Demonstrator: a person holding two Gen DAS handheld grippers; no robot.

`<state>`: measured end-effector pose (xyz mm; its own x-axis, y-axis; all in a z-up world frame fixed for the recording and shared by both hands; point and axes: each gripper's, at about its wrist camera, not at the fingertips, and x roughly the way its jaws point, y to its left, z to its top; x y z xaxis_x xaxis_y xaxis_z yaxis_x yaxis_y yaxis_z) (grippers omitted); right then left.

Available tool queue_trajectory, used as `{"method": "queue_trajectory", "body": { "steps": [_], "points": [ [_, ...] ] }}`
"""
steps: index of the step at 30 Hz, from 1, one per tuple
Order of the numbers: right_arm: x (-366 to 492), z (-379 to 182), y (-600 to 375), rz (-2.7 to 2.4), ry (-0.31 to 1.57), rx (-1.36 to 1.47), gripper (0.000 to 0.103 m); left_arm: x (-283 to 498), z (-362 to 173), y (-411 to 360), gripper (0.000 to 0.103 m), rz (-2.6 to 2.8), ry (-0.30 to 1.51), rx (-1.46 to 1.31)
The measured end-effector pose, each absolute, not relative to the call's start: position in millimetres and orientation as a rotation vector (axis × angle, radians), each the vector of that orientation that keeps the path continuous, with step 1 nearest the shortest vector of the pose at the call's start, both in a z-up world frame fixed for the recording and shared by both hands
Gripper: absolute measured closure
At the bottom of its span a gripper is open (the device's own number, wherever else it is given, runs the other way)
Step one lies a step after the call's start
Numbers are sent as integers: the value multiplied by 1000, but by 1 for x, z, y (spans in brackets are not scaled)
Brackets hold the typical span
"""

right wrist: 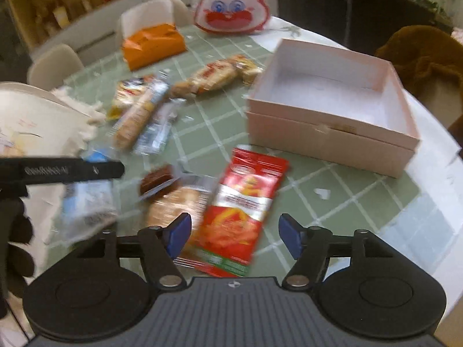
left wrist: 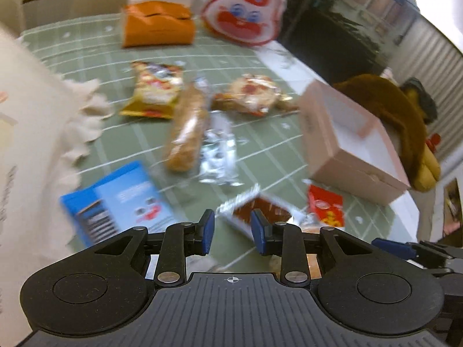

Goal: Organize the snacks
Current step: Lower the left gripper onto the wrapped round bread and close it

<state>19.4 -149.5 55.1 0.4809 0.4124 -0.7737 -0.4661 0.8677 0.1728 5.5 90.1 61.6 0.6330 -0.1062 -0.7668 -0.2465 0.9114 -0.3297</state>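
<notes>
Snacks (right wrist: 243,217) below tilted, seemingly empty right hand-held gripper (right wrist: 235,232)

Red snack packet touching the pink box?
Apart. The right wrist view shows a strip of green tablecloth between the top end of the red snack packet and the front wall of the pink box.

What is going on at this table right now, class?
A person with a gripper in each hand is sorting snacks on a green checked table. The pink box is empty. The right gripper stands open over a red snack packet. The left gripper holds nothing, above a brown-filled packet. Other snacks lie scattered.
</notes>
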Motion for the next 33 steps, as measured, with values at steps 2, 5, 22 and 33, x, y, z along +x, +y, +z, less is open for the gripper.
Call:
{"method": "queue_trajectory", "body": {
  "steps": [2, 5, 22, 33],
  "points": [
    [16, 57, -139, 564, 916, -73, 31, 1, 60, 95, 71, 94, 905, -436],
    [14, 55, -118, 597, 918, -95, 31, -4, 57, 94, 71, 97, 921, -433],
    [24, 57, -172, 361, 903, -19, 31, 11, 66, 23, 71, -64, 900, -348],
    [13, 27, -218, 208, 968, 56, 31, 20, 57, -29, 50, -49, 937, -67]
  ]
}}
